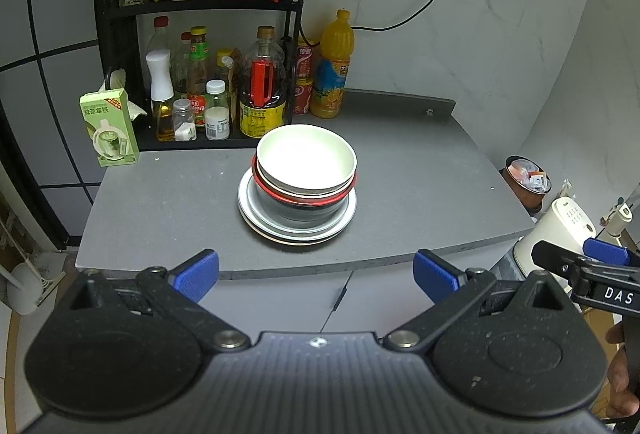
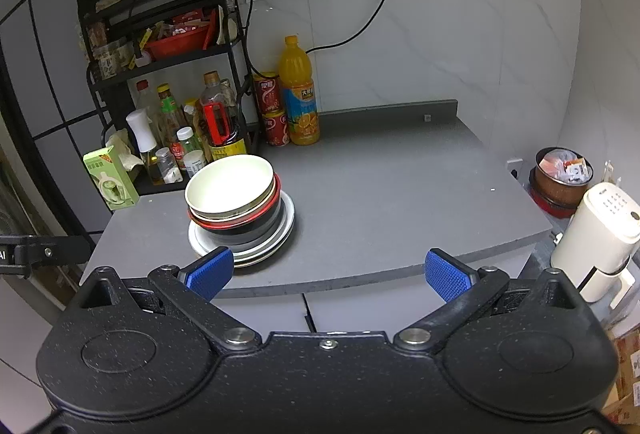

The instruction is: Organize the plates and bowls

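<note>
- Stack [image 1: 298,189] stands upright on the grey counter [image 1: 400,193], mouths up: 3 nested bowls [image 2: 230,189] on about 3 plates [image 2: 244,246].
- Left gripper [image 1: 316,274] and right gripper [image 2: 328,272]: both spread wide, empty, short of the counter edge.

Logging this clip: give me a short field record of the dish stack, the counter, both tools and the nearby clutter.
stack: white bowl on top, nested in a red-rimmed bowl, over plates
stack location: centre of the grey counter
left tool: open, empty, short of the counter edge
right tool: open, empty, stack ahead to its left
behind stack: condiment bottles, orange juice bottle
left of stack: green carton
</note>
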Demonstrator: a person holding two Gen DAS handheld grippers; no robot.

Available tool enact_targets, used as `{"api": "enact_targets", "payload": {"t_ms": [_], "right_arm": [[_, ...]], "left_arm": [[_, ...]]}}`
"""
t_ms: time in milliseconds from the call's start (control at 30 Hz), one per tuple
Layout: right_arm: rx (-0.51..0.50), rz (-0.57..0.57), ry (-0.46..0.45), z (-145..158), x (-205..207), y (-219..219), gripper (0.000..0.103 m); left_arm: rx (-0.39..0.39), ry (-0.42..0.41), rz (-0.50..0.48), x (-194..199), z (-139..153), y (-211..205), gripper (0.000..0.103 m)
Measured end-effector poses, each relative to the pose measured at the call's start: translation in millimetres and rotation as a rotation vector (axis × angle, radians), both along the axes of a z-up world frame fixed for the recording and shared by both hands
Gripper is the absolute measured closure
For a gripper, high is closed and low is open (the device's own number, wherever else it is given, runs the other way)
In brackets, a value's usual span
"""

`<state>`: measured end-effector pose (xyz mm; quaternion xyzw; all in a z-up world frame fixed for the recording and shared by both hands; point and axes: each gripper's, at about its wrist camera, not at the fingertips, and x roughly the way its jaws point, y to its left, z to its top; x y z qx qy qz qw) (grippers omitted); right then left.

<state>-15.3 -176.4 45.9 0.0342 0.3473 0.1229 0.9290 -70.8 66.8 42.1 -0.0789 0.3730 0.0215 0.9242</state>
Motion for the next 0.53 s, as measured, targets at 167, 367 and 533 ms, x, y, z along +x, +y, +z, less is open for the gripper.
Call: {"api": "enact_targets", "payload": {"t_ms": [167, 367, 533], "right_arm": [[0.001, -0.005, 0.001, -0.1, -1.5, -0.3, 0.0], [0.001, -0.016, -0.004, 0.8, -3.0, -4.6, 0.0], [-0.001, -0.026, -0.006, -0.5, -3.7, -6.6, 0.0]], "left_arm": [[0.007, 0.008, -0.005, -1.3, -0.9, 1.2, 0.0], [0.009, 0.007, -0.007, -2.2, -0.9, 1.3, 0.0], [0.013, 0.004, -0.018, -1.5, 0.0, -2.9, 0.001]]}}
